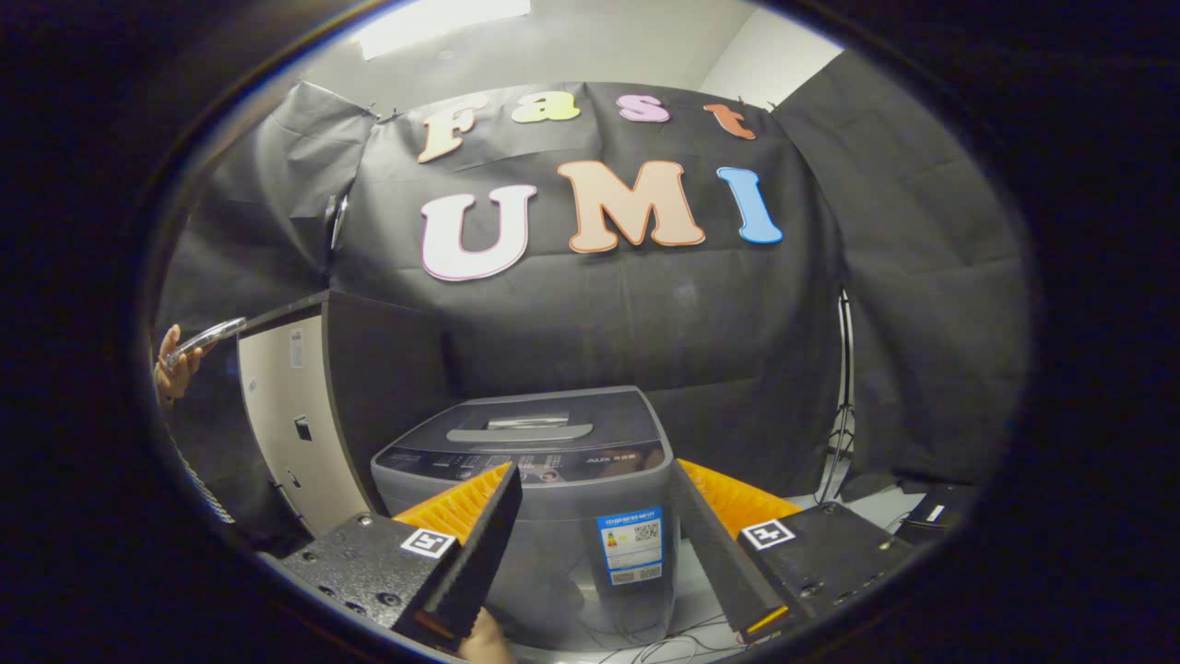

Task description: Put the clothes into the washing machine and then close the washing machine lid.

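Hand-held gripper: hanging wide open, fingers splayed apart and pinching nothing, probably for keeping the target squarely in sight. Framing, between those fingers, the washing machine, standing upright on the floor just beyond the tips, front panel facing the camera. Sitting flat and shut on top, the washing machine lid, lying as the task wants at its end, though equally fitting a drum waiting to be loaded, and hiding whether any clothes are lying inside. Standing just beside the machine, on its left, a tall cabinet. Reaching in past the cabinet, a person's hand, holding up a slim phone-like object, well apart from the fingers. Trailing over the floor by the machine's foot, loose cables.
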